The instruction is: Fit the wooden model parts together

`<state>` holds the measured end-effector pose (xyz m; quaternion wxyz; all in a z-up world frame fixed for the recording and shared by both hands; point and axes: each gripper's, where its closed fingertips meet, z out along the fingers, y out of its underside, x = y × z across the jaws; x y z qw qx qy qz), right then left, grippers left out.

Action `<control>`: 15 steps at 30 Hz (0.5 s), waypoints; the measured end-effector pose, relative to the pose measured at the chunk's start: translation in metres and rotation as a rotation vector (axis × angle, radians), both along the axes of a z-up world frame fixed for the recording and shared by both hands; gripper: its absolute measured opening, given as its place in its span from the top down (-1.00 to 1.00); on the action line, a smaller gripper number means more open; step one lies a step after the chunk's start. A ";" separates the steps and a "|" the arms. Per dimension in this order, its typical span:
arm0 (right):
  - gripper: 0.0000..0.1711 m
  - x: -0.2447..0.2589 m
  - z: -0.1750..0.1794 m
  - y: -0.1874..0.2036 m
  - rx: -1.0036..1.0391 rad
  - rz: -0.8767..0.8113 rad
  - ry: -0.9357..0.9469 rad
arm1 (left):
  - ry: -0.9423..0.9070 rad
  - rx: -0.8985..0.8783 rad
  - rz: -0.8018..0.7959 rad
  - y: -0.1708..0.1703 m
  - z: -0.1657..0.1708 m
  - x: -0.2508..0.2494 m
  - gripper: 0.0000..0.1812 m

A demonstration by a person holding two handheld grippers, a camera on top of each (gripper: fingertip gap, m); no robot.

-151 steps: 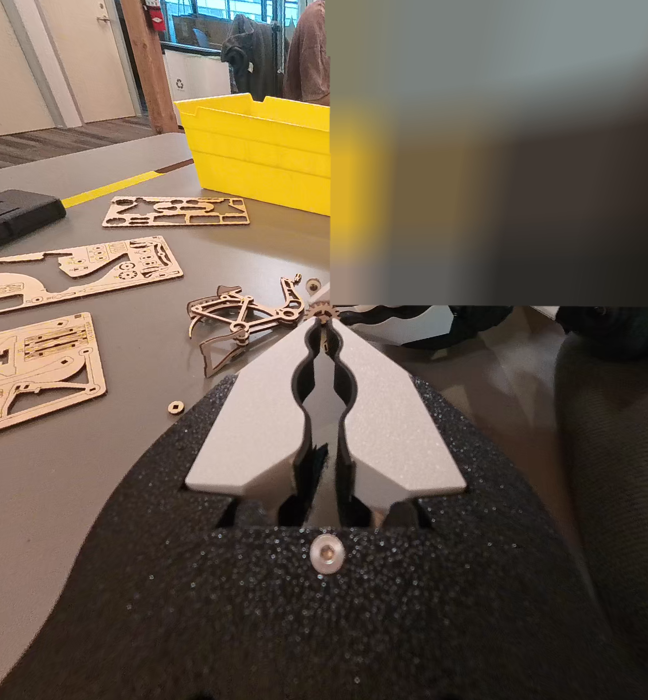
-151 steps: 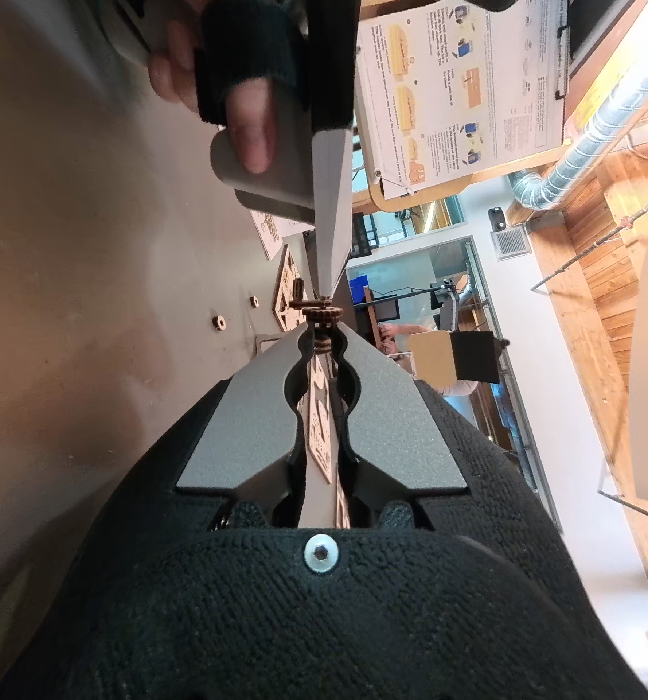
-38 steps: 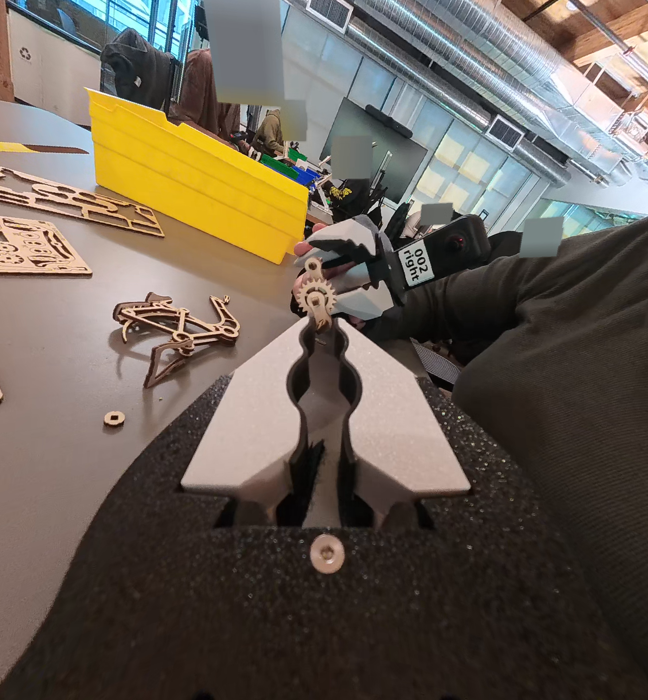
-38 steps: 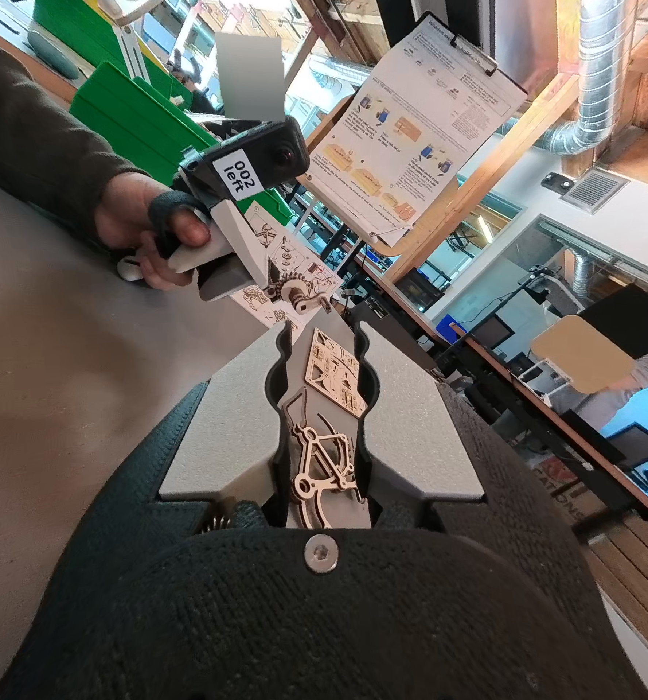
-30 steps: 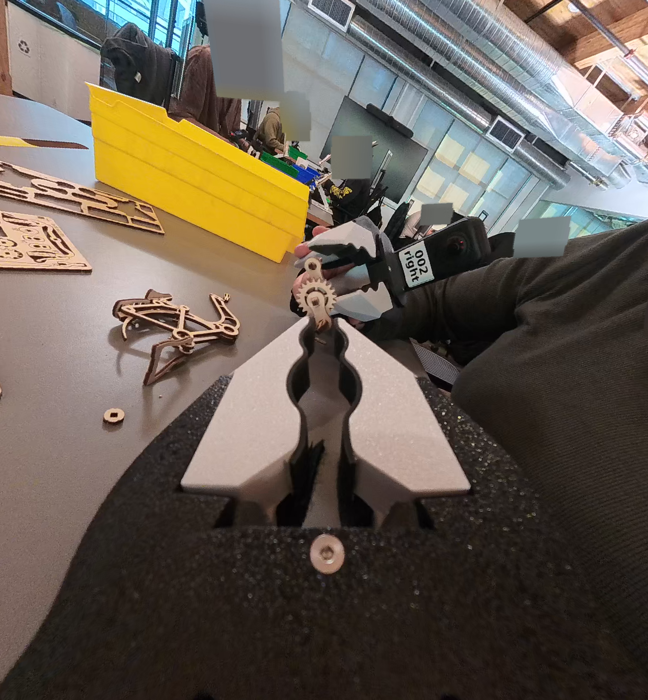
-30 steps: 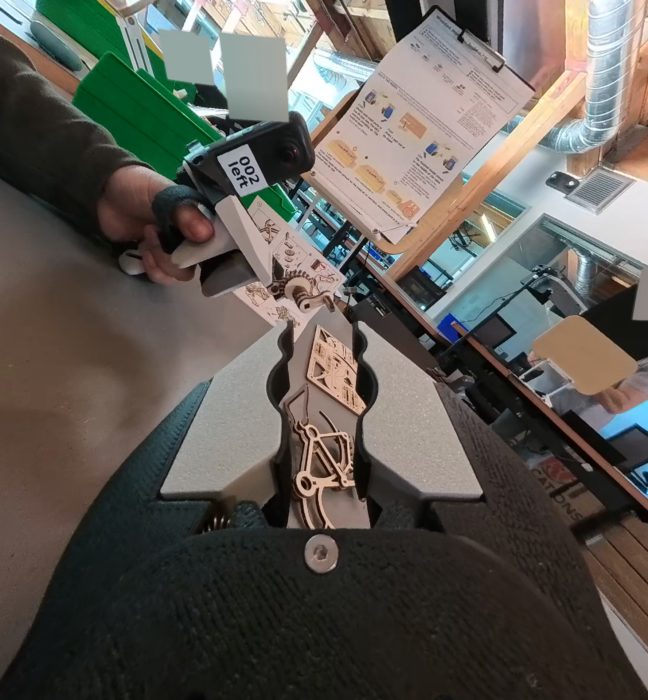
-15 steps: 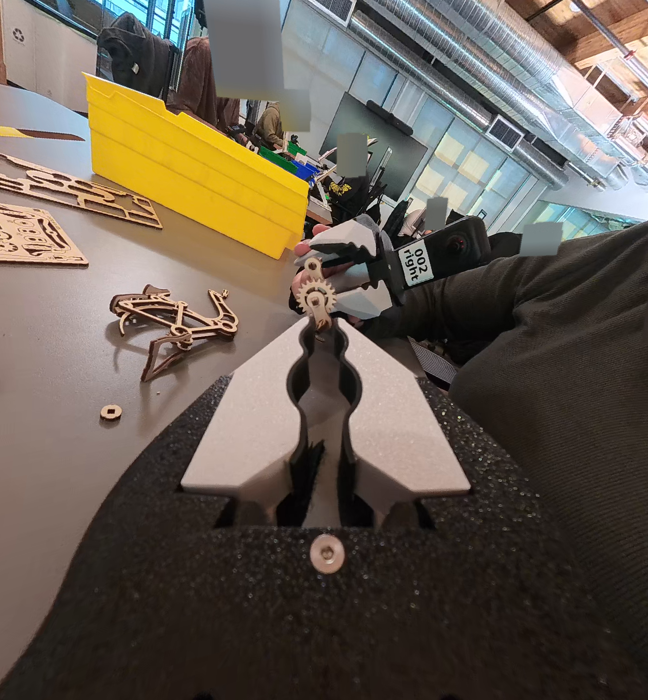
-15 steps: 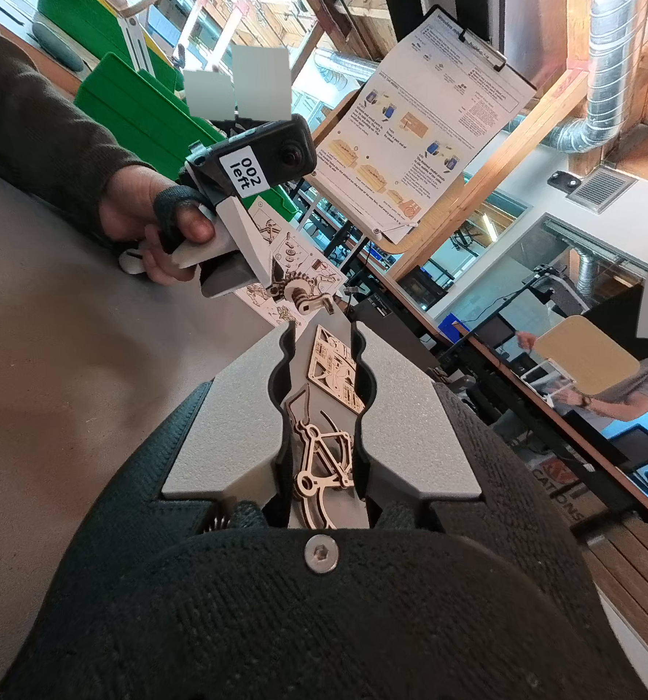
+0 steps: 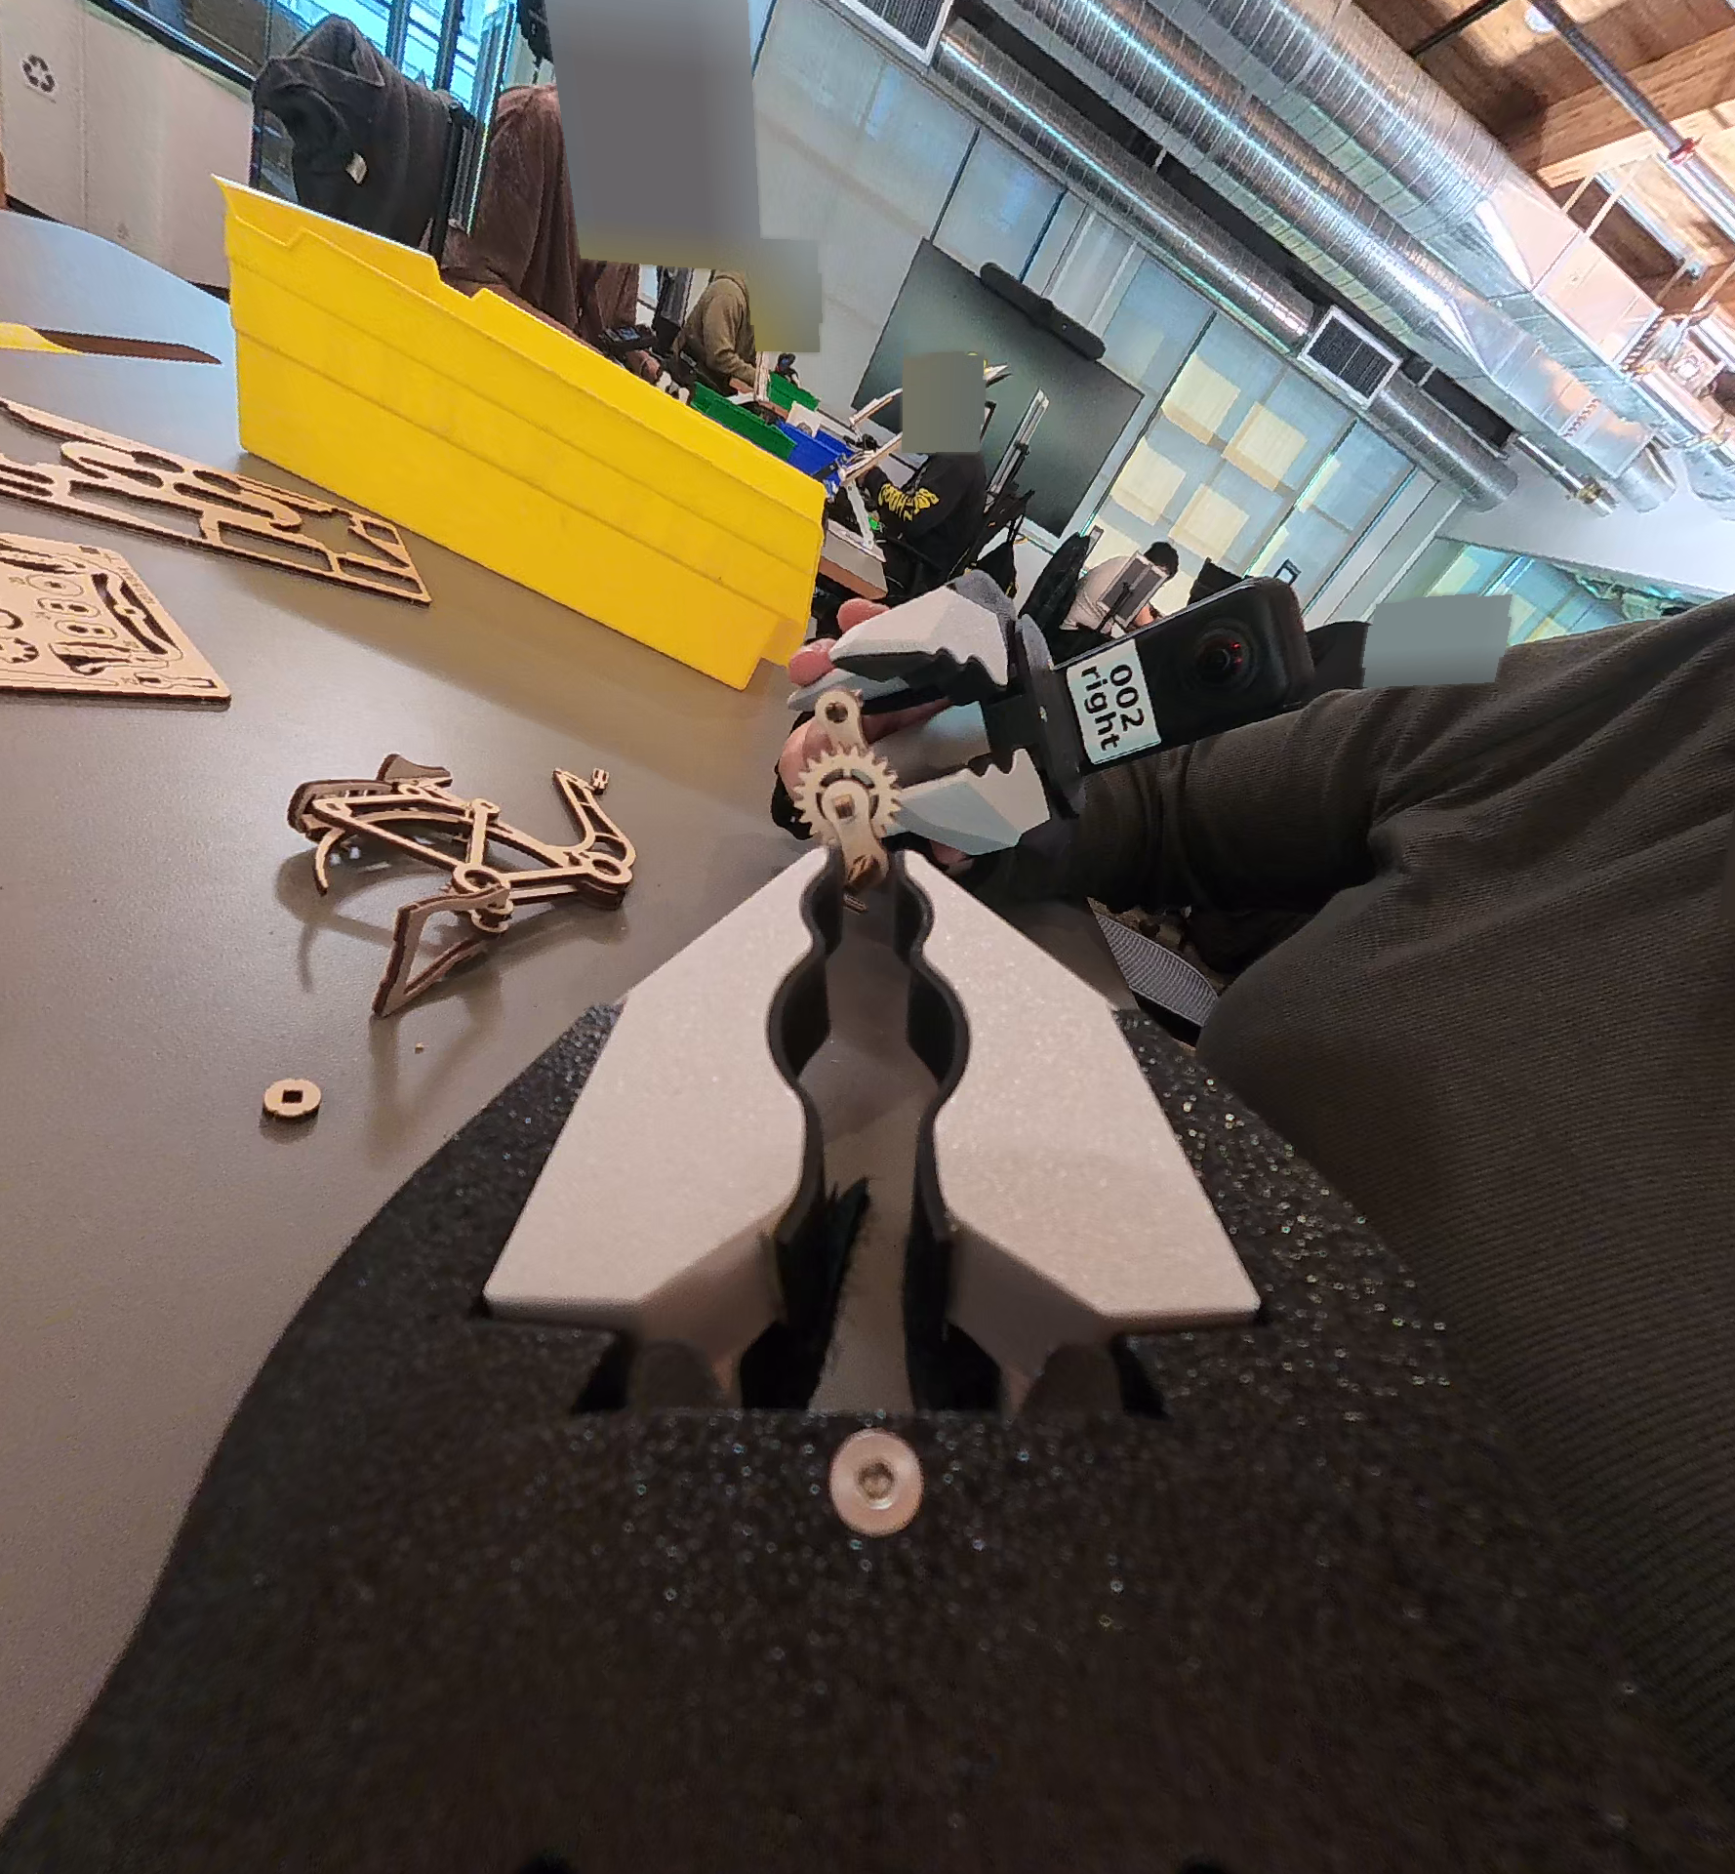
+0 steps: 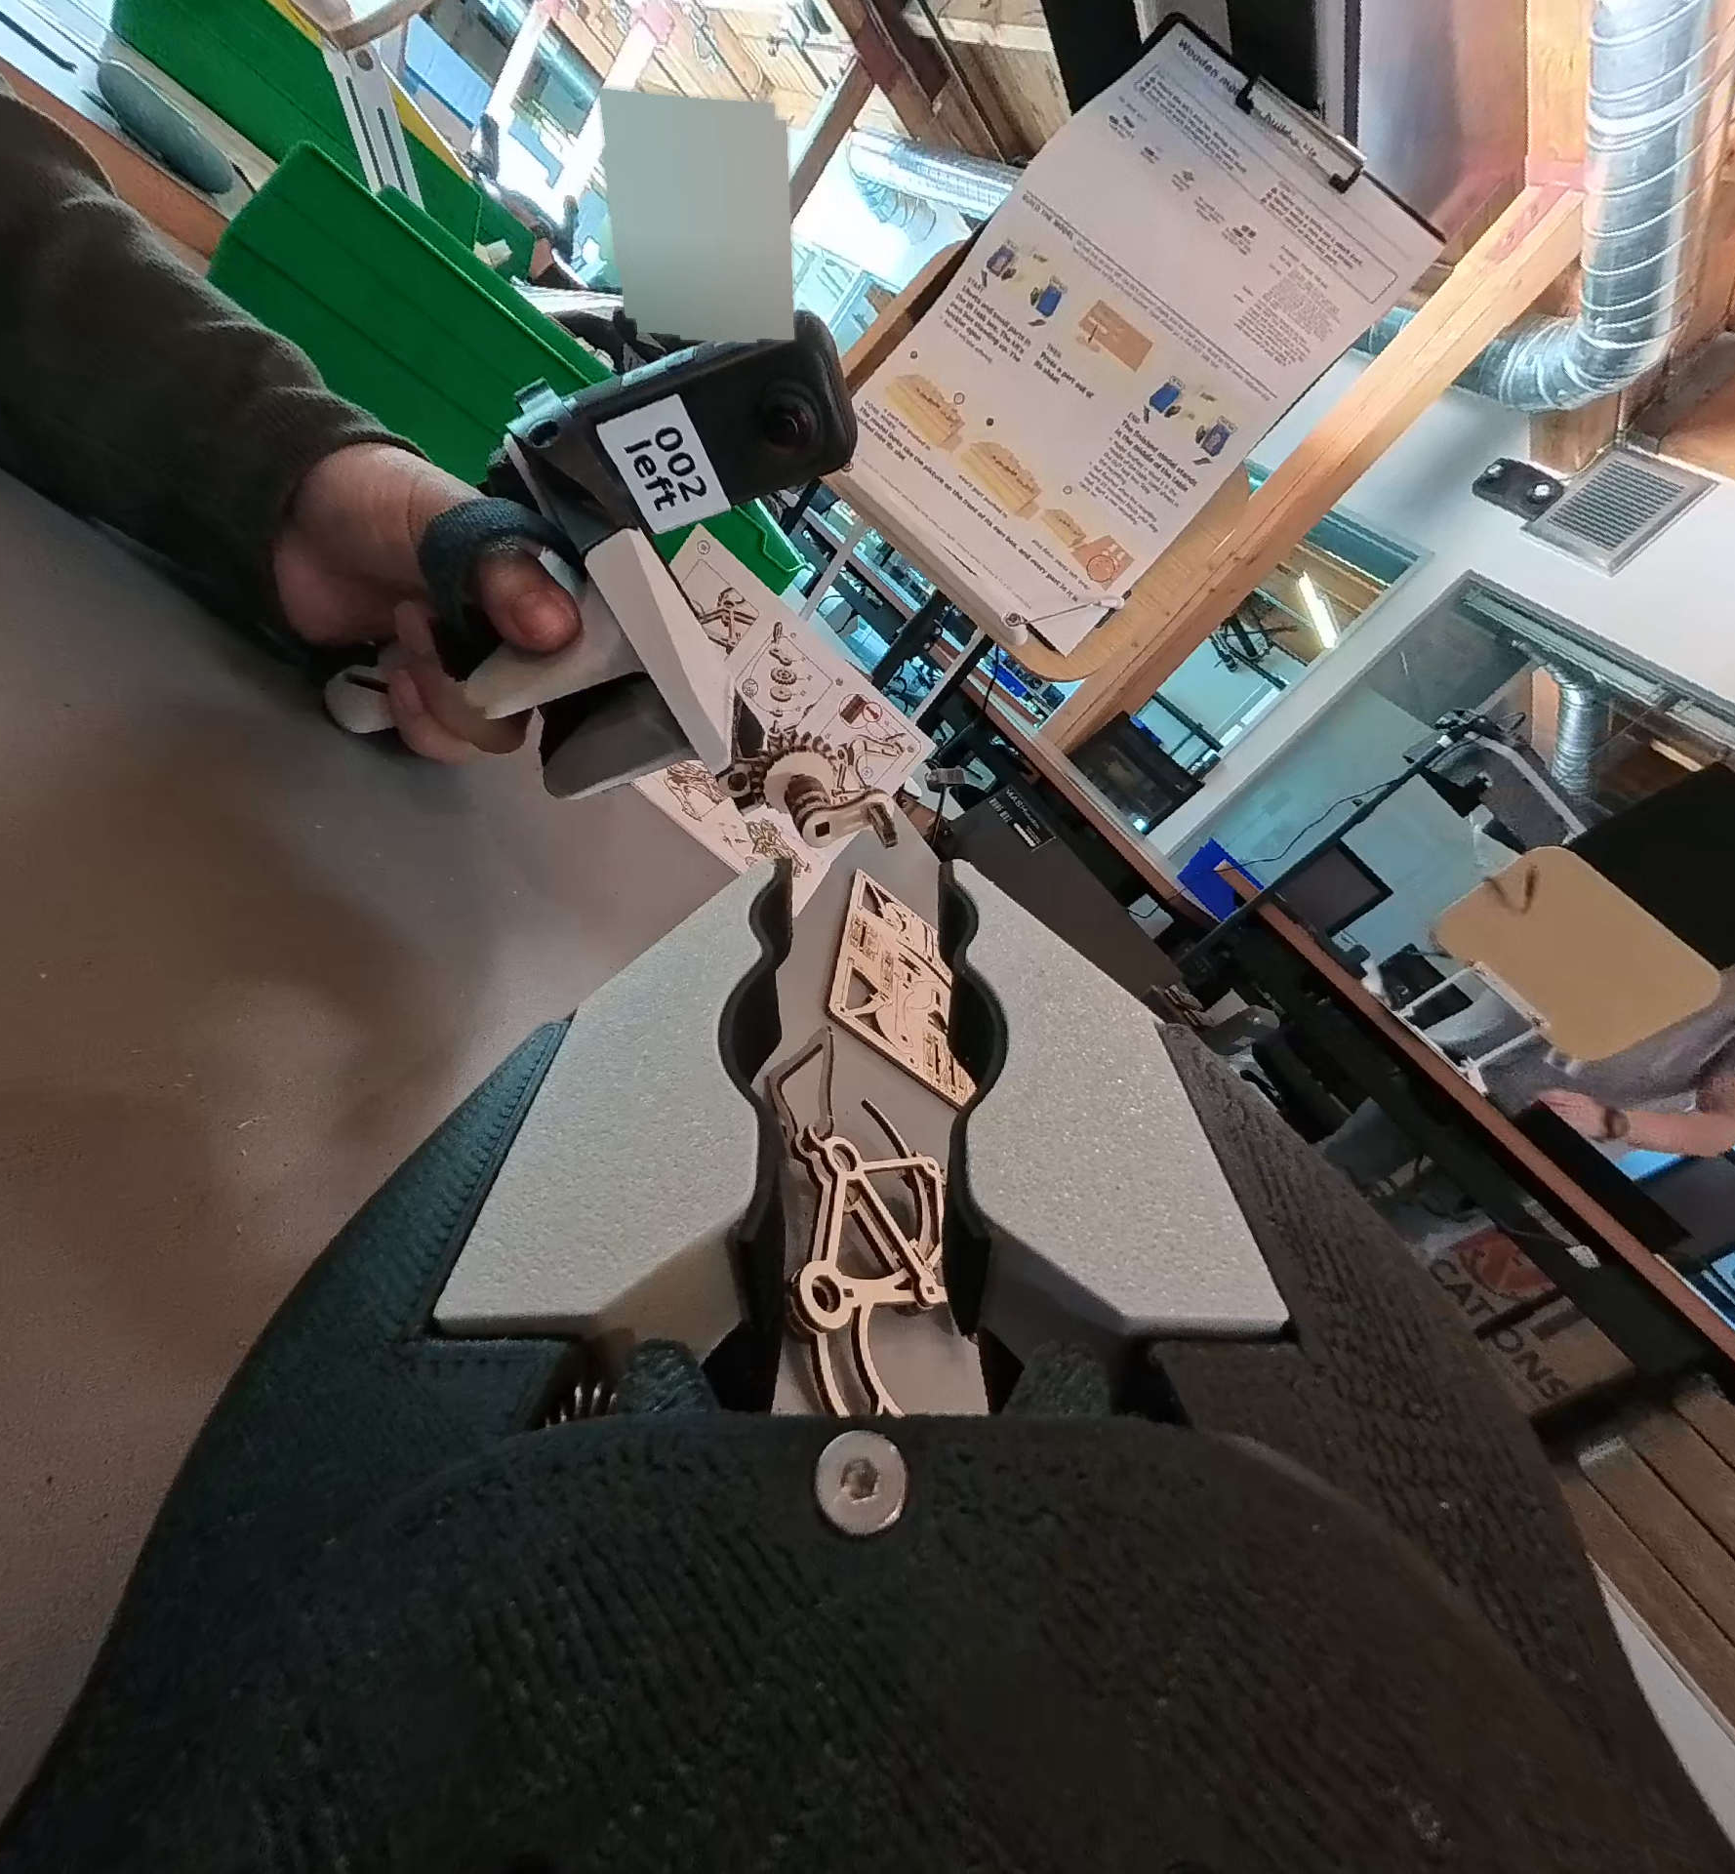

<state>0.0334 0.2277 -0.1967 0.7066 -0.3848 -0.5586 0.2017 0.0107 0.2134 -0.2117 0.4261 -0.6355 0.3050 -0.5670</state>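
Observation:
My left gripper [image 9: 858,869] is shut on the lower end of a small wooden gear with a crank arm [image 9: 846,801] and holds it above the table. It also shows in the right wrist view [image 10: 732,761], with the gear [image 10: 808,786] at its tips. My right gripper [image 10: 861,882] is open and empty, its tips just short of the gear. In the left wrist view it [image 9: 874,740] sits right behind the gear with its jaws apart. A part-built wooden bicycle frame [image 9: 468,872] lies on the grey table [image 9: 83,913]; it also shows between my right fingers [image 10: 869,1207].
Laser-cut wooden part sheets [image 9: 52,629] lie at the left, and another sheet [image 10: 894,974] lies beyond the frame. A small wooden washer [image 9: 292,1098] lies loose. A yellow bin [image 9: 509,477] stands at the back. Green bins [image 10: 387,294], a clipboard [image 10: 1147,345] and a paper leaflet [image 10: 823,700] stand beyond. The grippers are tip to tip, or close to it. The small wooden washer [image 9: 292,1098] is about 11 cm from my left fingertips.
Almost nothing. Both grippers hold nearly still, with the gear staying in my left gripper just in front of the open right one.

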 end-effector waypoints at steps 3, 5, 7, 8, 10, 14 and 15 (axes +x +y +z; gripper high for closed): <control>0.70 0.000 0.000 0.000 0.003 -0.002 0.000 | 0.001 -0.005 0.002 0.000 0.000 0.000 0.93; 0.71 0.006 0.005 0.010 -0.014 -0.033 0.031 | 0.004 -0.023 0.010 0.002 -0.002 -0.001 0.93; 0.73 0.026 0.020 0.036 -0.112 -0.099 0.152 | -0.005 -0.036 0.015 0.003 -0.002 -0.002 0.93; 0.73 0.041 0.028 0.052 -0.172 -0.141 0.228 | -0.012 -0.040 0.019 0.003 -0.001 -0.003 0.93; 0.72 0.071 0.036 0.081 -0.247 -0.232 0.345 | -0.022 -0.047 0.030 0.005 -0.001 -0.005 0.93; 0.74 0.091 0.028 0.104 -0.292 -0.320 0.387 | -0.024 -0.055 0.033 0.006 -0.001 -0.006 0.93; 0.74 0.089 0.025 0.106 -0.319 -0.314 0.383 | -0.025 -0.056 0.033 0.006 -0.001 -0.006 0.93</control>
